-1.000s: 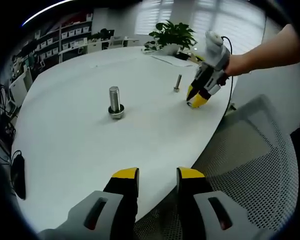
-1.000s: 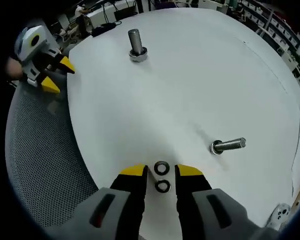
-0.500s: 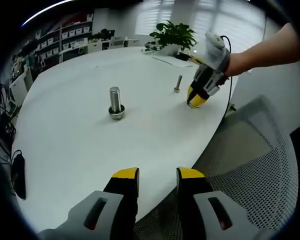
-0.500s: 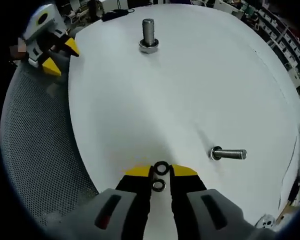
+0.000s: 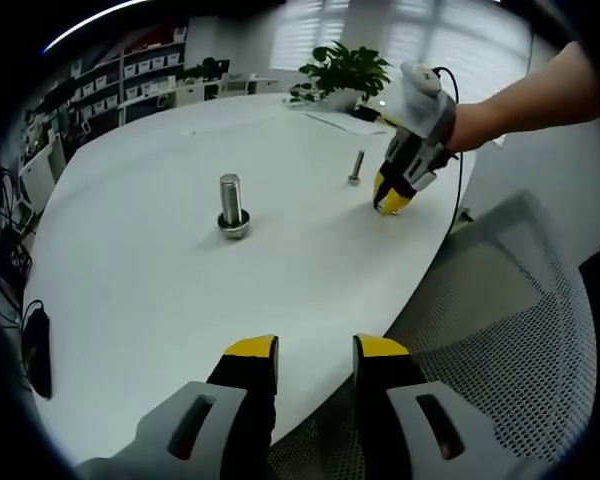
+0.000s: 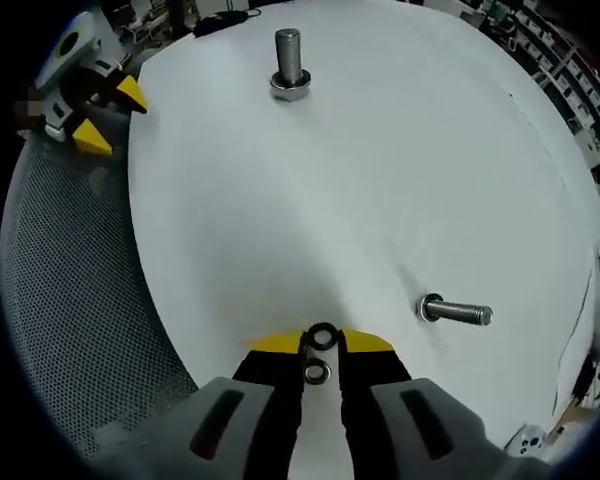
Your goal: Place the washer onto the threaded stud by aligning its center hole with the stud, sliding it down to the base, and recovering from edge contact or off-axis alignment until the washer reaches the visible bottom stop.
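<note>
Grippers, both hands.
Left gripper (image 5: 315, 362): jaws parted, held level. Right gripper (image 6: 318, 343): jaws nearly closed, tips down, forearm (image 5: 530, 95) extended.

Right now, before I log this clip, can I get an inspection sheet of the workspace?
Surface: white round table, bare apart from the parts.
Job's things: two washers; near washer between the right hand-held gripper's jaws, far washer at their tips. Large stud and small stud stand upright.
Clutter: dark object at the table edge.
Grippers: left hand-held gripper open over the table edge; right hand-held gripper closed in around the near washer, contact unclear.
Cables: black cable trailing from the right one.
Surroundings: mesh chair, potted plant, shelving.
</note>
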`<state>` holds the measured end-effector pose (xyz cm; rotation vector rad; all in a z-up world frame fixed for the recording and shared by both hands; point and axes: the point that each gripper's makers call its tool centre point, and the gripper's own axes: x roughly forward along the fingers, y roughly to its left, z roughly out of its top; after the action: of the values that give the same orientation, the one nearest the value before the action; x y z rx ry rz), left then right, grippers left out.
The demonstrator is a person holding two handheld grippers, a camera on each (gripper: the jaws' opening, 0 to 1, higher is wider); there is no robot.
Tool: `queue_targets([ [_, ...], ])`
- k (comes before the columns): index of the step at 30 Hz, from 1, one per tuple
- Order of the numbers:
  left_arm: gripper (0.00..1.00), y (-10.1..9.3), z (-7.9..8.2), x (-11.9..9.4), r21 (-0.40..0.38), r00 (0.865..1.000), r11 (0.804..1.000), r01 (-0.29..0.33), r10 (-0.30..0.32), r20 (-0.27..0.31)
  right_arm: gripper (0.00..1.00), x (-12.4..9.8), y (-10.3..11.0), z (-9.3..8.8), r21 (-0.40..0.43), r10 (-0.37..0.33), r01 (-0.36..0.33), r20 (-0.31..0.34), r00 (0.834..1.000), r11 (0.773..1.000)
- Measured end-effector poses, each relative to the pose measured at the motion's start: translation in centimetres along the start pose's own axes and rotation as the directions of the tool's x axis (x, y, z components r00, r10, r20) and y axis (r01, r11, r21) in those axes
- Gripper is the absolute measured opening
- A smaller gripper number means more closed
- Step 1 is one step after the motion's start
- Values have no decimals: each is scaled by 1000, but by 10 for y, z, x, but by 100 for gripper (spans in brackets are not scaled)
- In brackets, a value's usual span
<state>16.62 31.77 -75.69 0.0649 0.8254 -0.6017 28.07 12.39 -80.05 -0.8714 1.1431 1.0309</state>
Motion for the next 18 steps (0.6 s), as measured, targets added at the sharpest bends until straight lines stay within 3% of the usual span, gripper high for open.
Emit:
queue_targets([
  [18,28,-1,-1,1,5,1000,1000,3,-3,-8,15,-1,-2,1,74,-2,-4,81,997,997],
])
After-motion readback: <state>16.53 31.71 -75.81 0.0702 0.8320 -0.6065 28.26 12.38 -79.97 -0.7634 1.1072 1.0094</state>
